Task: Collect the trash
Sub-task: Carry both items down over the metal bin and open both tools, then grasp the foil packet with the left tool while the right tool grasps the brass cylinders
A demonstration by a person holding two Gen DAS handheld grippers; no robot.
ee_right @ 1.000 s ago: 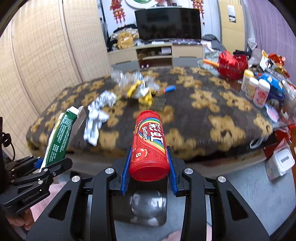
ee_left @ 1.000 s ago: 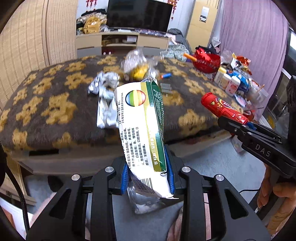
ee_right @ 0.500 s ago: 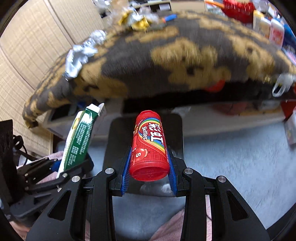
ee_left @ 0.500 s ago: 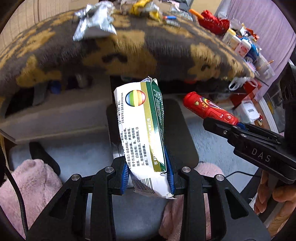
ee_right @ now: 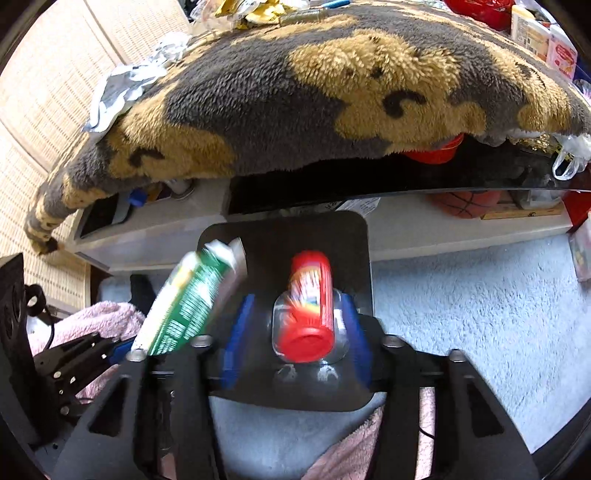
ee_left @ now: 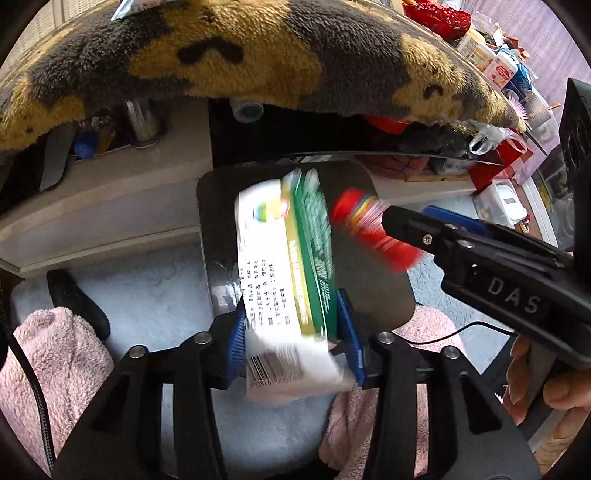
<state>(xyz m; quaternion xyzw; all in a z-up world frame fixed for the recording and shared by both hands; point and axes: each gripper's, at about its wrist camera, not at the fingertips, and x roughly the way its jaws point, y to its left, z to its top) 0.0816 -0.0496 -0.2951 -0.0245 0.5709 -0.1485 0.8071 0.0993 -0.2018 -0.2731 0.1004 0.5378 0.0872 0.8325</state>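
Observation:
My left gripper [ee_left: 291, 332] has its jaws spread, with the white and green carton [ee_left: 284, 266] blurred between the blue pads and slipping down toward the black bin [ee_left: 384, 295] below. My right gripper [ee_right: 295, 332] has opened: its blue pads [ee_right: 236, 332] stand wide of the red Skittles tube [ee_right: 308, 306], which is blurred and dropping into the black bin [ee_right: 354, 236]. The carton [ee_right: 188, 299] shows at the left of the right wrist view. The tube [ee_left: 373, 229] and the right gripper's finger [ee_left: 480, 251] show in the left wrist view.
The brown and yellow blanket [ee_right: 314, 88] covers the table above the bin. Silver foil wrappers [ee_right: 122, 85] and yellow wrappers [ee_right: 251, 11] lie on it. Bottles [ee_right: 546, 37] stand at the right. Light blue carpet [ee_right: 480, 306] and pink slippers [ee_left: 48, 354] are below.
Both grippers moved down over the black bin. The right gripper opened and let go of the red tube. The left gripper's jaws widened and the carton is sliding down.

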